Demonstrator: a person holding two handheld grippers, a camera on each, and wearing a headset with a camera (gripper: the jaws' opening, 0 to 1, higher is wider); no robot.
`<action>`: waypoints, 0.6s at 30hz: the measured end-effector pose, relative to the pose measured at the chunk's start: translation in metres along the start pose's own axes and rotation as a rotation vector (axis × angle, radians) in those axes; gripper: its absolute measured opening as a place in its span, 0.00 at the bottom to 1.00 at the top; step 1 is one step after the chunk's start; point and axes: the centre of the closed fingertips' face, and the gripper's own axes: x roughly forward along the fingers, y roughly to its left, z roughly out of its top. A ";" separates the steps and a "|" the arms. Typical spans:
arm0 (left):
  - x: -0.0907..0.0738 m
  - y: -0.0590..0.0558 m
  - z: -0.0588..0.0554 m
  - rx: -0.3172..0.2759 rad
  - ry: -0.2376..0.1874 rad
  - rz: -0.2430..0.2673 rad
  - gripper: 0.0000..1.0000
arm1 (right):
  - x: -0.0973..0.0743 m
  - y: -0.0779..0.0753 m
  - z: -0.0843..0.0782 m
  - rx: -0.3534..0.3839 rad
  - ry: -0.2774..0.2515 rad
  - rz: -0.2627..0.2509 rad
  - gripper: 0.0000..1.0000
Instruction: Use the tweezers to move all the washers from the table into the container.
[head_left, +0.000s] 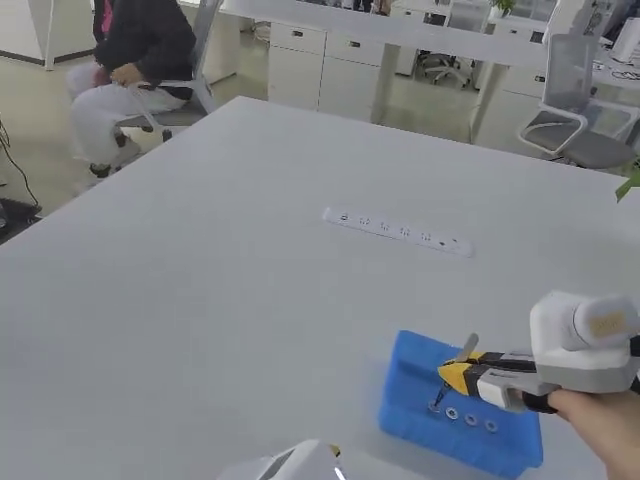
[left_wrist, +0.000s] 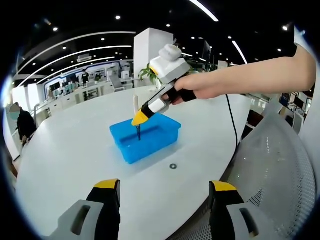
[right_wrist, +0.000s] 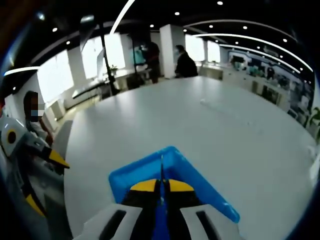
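Head view: we held the right gripper (head_left: 455, 372) over the blue container (head_left: 412, 356), jaws clamped on the tweezers (head_left: 441, 393), tips dipped inside, apparently to drop a washer beside three washers (head_left: 471, 418) lying there. Our left gripper (left_wrist: 165, 186) hung near the container, jaws apart and empty. One last washer (left_wrist: 173, 166) lay on the table (left_wrist: 75, 150) just outside the container.
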 end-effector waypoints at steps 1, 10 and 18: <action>0.000 0.000 0.000 -0.001 0.001 0.000 0.72 | 0.000 -0.001 -0.001 0.003 0.001 0.002 0.03; 0.000 0.000 -0.001 -0.002 0.004 0.003 0.72 | 0.002 -0.001 -0.002 0.010 0.008 0.004 0.03; 0.000 0.000 -0.001 0.000 0.006 0.003 0.72 | 0.004 -0.002 -0.003 0.010 0.001 -0.006 0.03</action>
